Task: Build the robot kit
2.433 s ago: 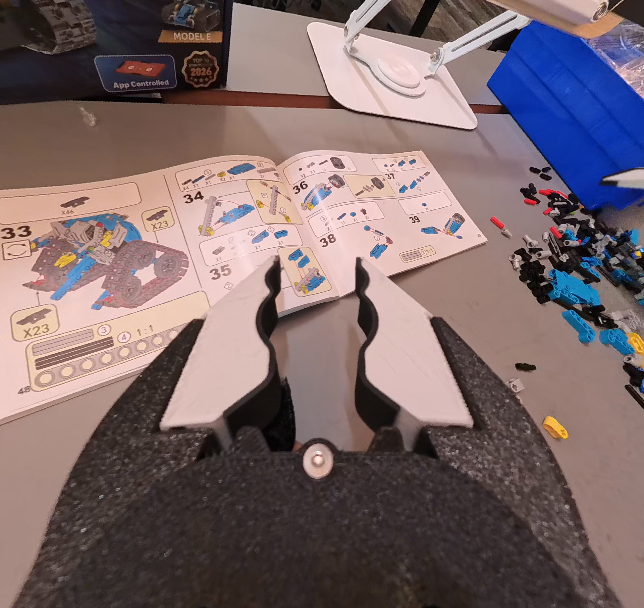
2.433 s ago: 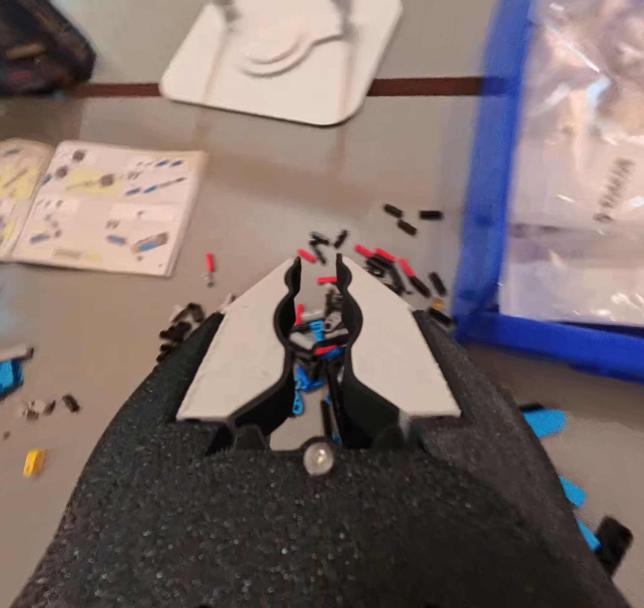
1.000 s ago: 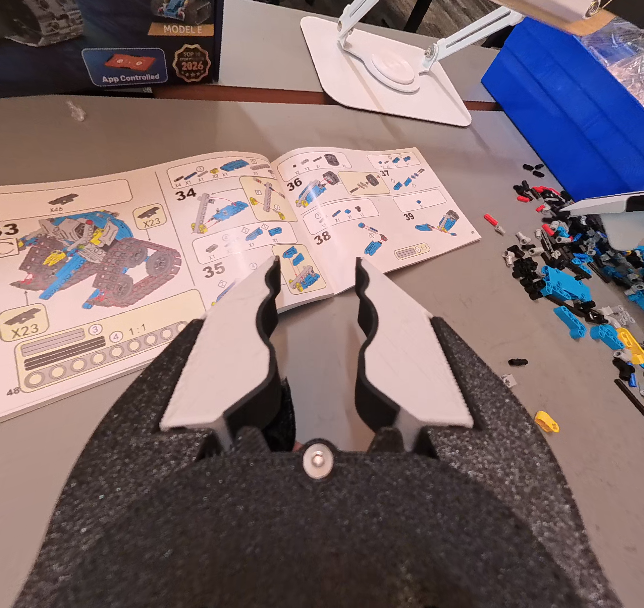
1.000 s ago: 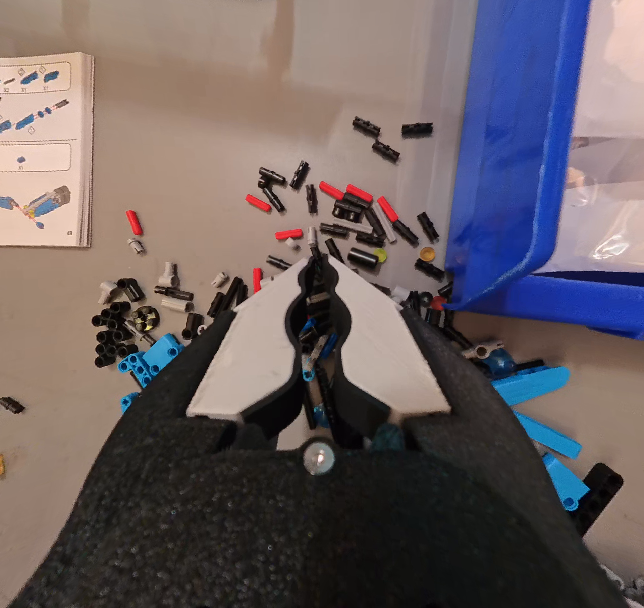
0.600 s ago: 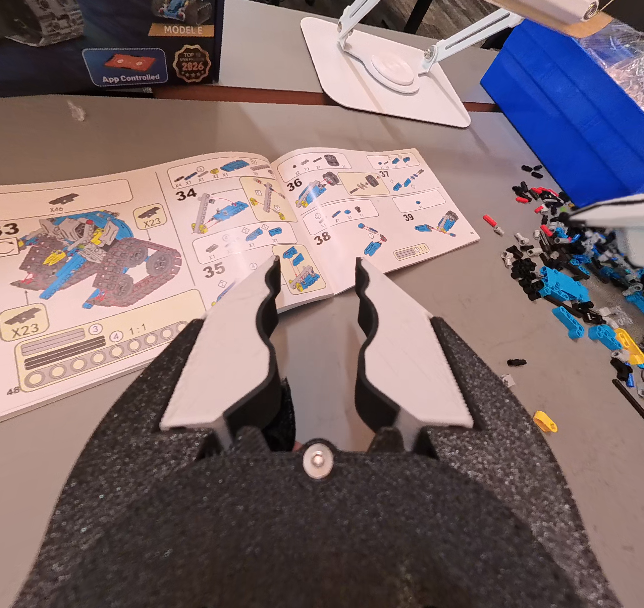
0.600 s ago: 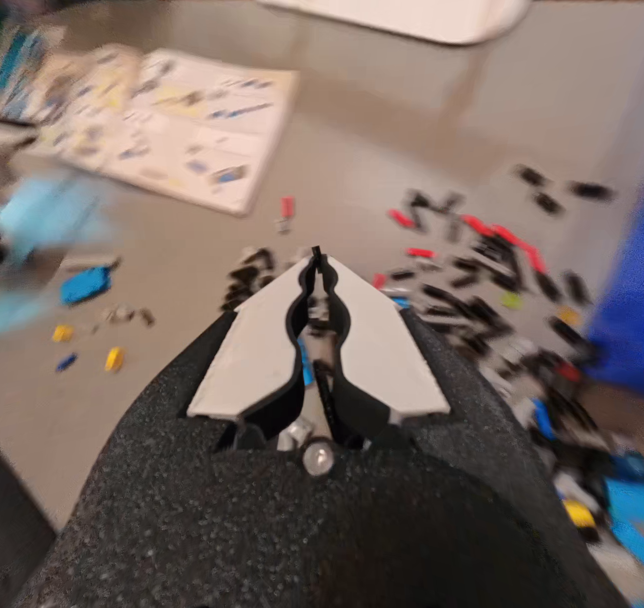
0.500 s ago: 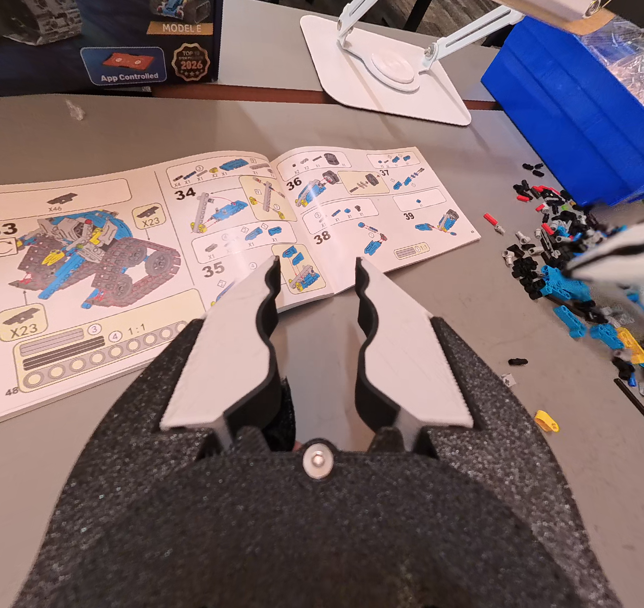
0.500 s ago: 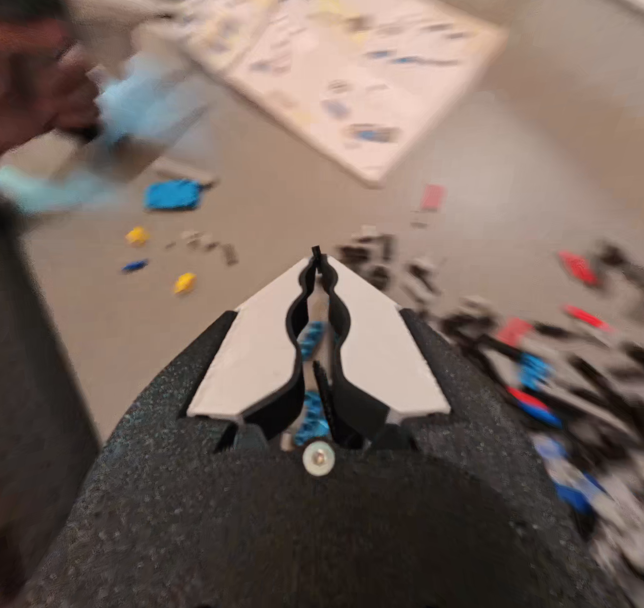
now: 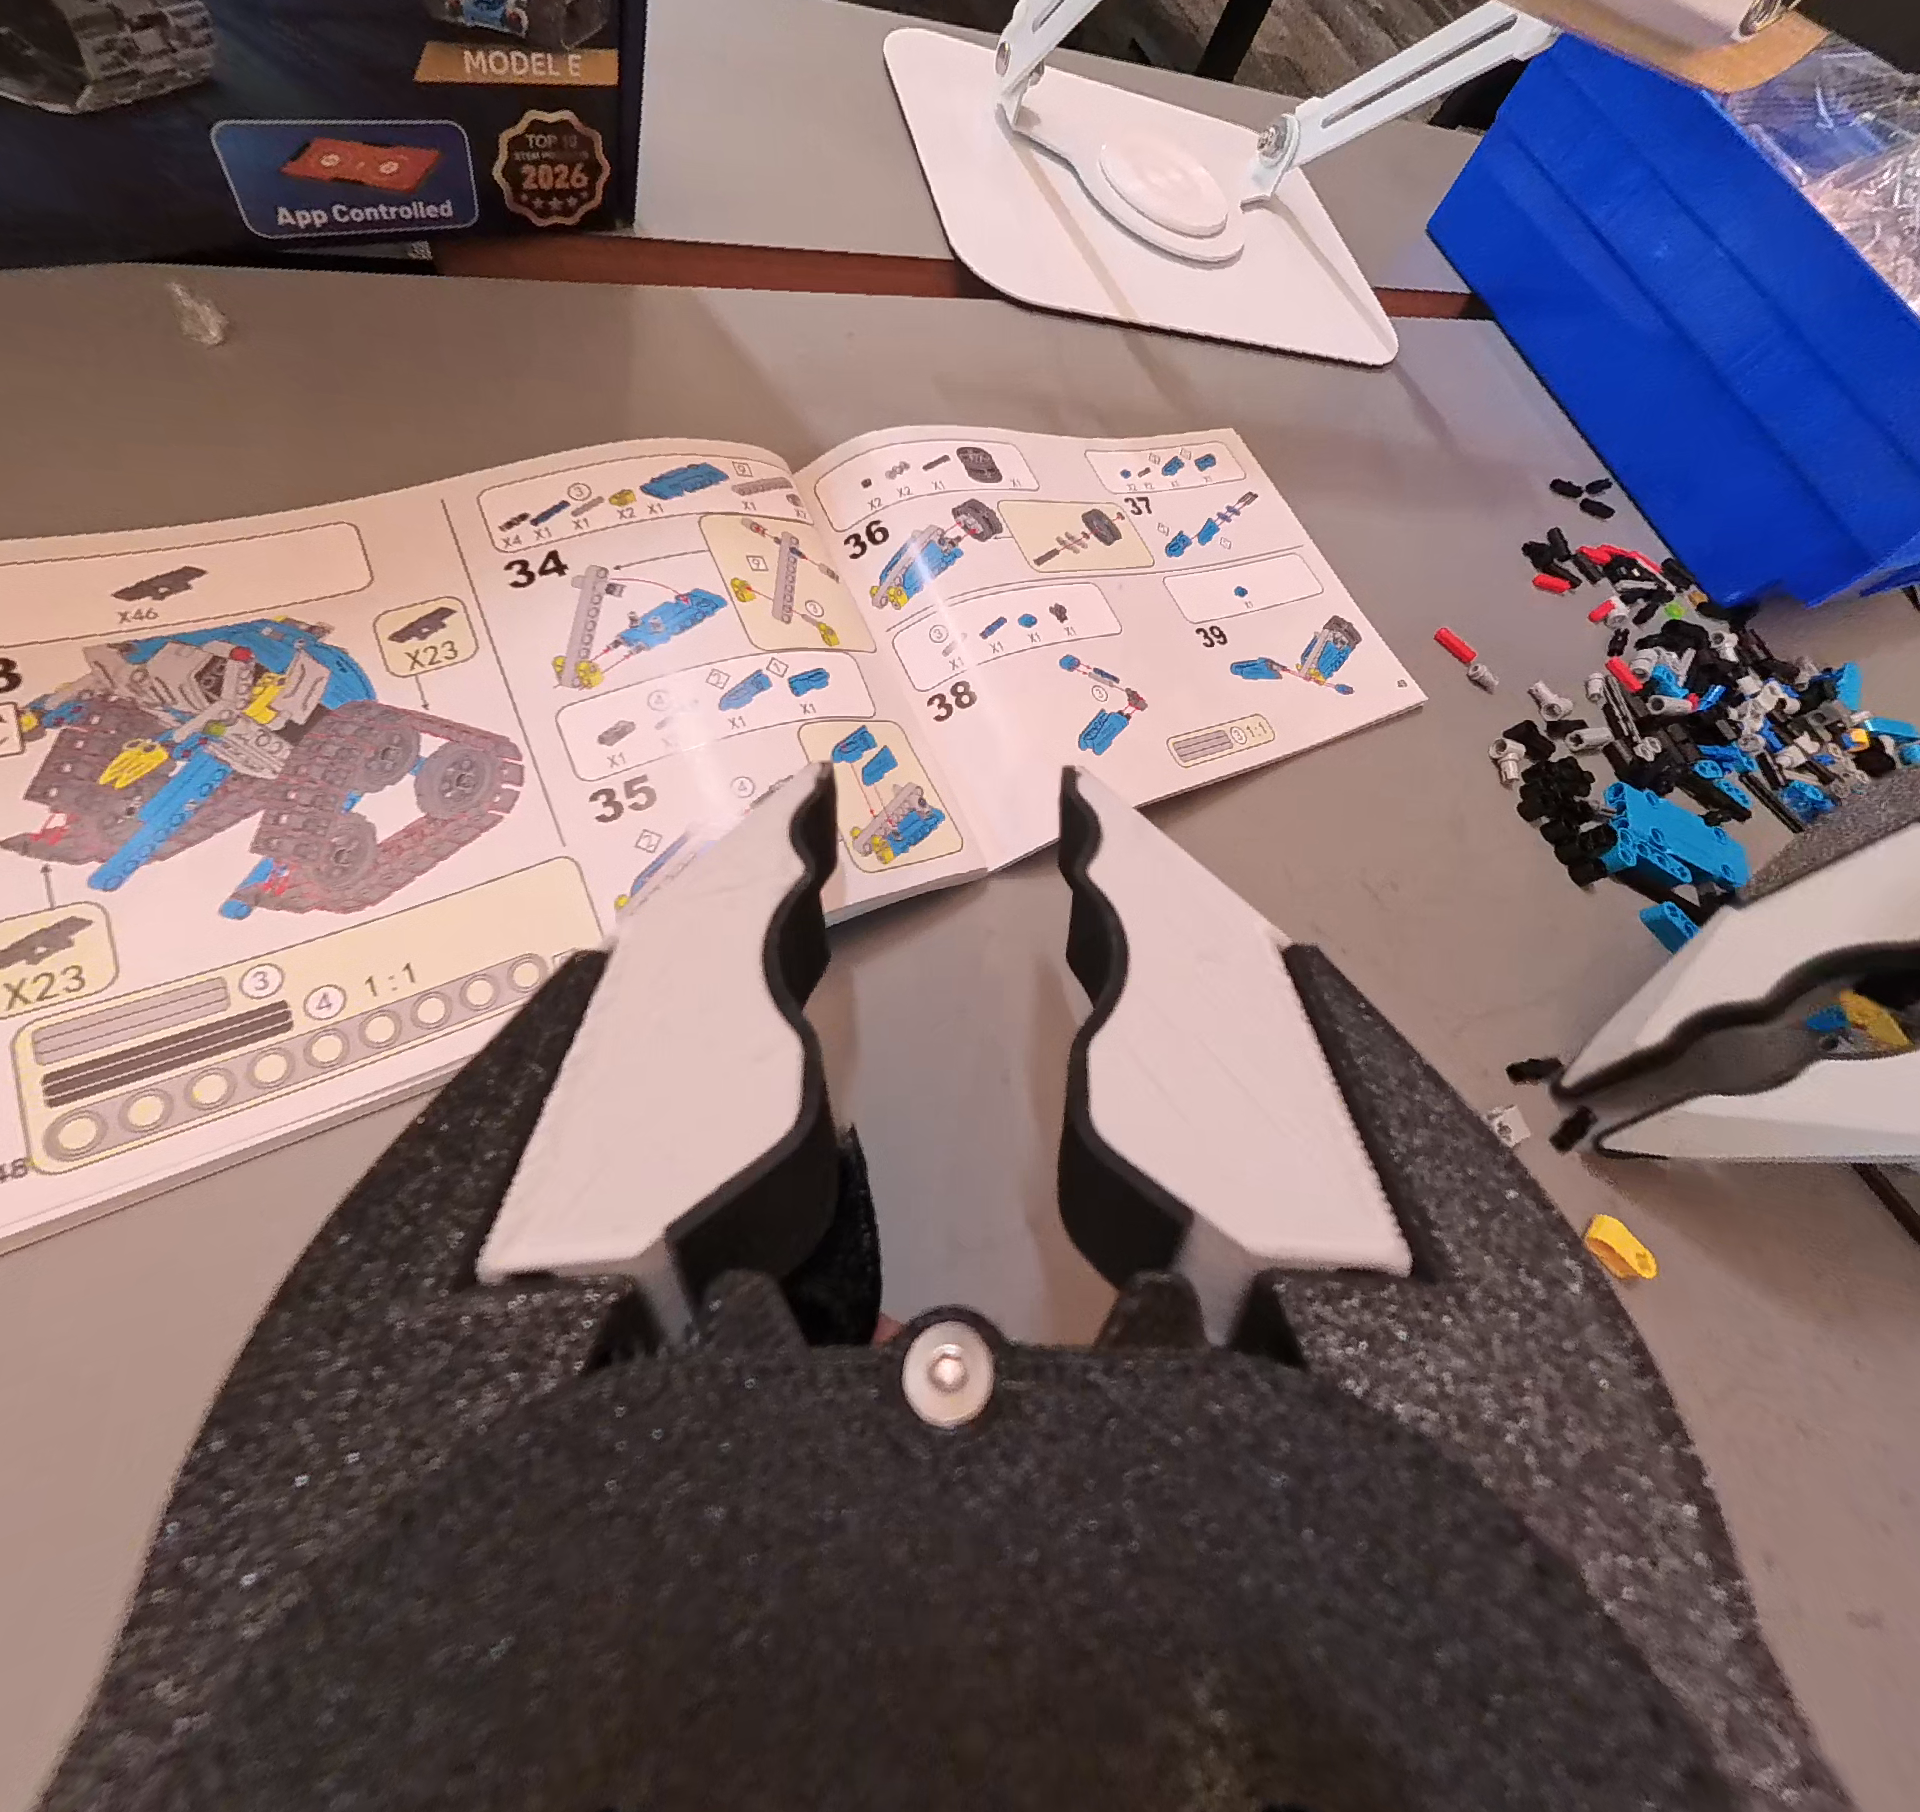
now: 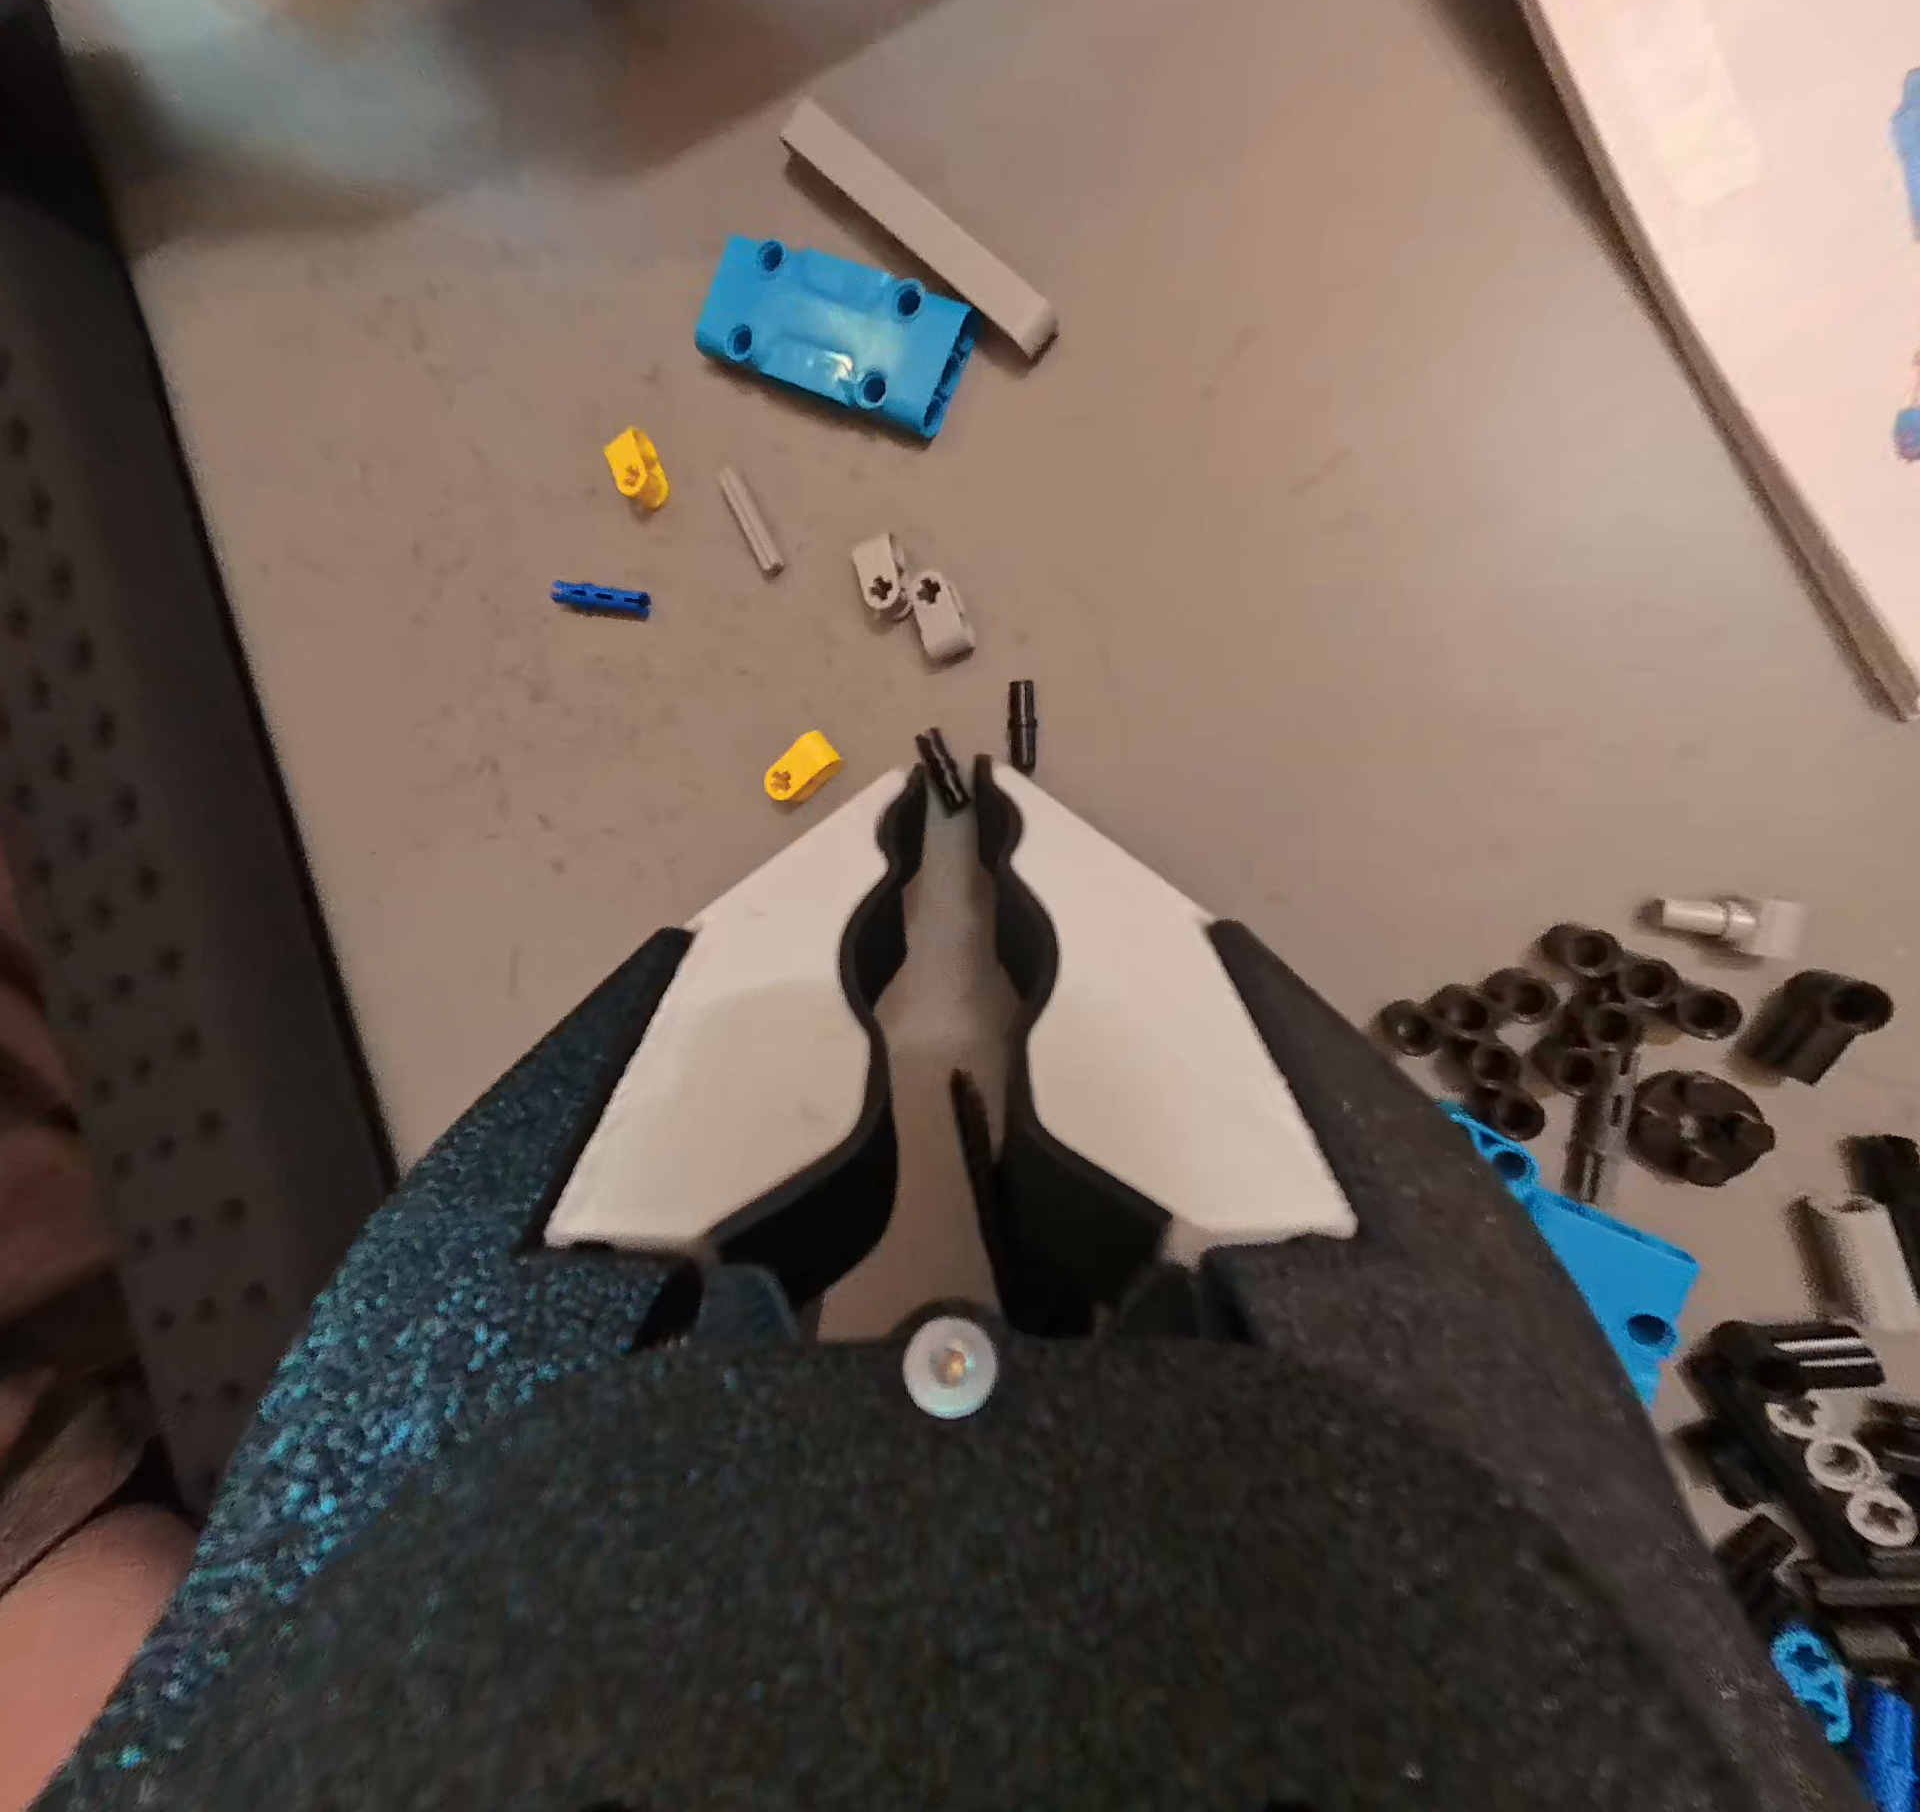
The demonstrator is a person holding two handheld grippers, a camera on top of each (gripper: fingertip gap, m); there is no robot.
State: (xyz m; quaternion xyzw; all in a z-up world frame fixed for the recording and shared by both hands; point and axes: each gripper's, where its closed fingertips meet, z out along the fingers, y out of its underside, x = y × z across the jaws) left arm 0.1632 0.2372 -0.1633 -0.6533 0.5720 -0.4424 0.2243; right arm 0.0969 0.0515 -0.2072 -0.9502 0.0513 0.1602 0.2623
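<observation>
My left gripper (image 9: 945, 786) is open and empty, low over the grey table (image 9: 1247, 931), its tips at the near edge of an open instruction booklet (image 9: 727, 640). My right gripper (image 10: 951, 775) has its jaws a narrow gap apart, and a small black pin (image 10: 943, 775) lies tilted between the tips. A second black pin (image 10: 1023, 723) lies just beyond. The right gripper also shows at the right edge of the left wrist view (image 9: 1569, 1102).
Beyond the right gripper lie a blue block (image 10: 836, 334), a grey beam (image 10: 914, 224), two yellow connectors (image 10: 636, 461), a blue pin (image 10: 601, 596) and grey connectors (image 10: 914, 593). Black parts (image 10: 1558, 1024) are piled at its right. A blue bin (image 9: 1683, 308), a white stand (image 9: 1132, 193) and a toy box (image 9: 312, 69) stand at the back. My hands' fingertips stand some 20 cm from each other. From the right gripper's tips to the blue block (image 10: 836, 334) is close to 8 cm.
My right gripper closed on a black pin in the pile by the blue bin, swung left towards the near table edge, and now has its jaws slightly parted. The left gripper stayed put.
</observation>
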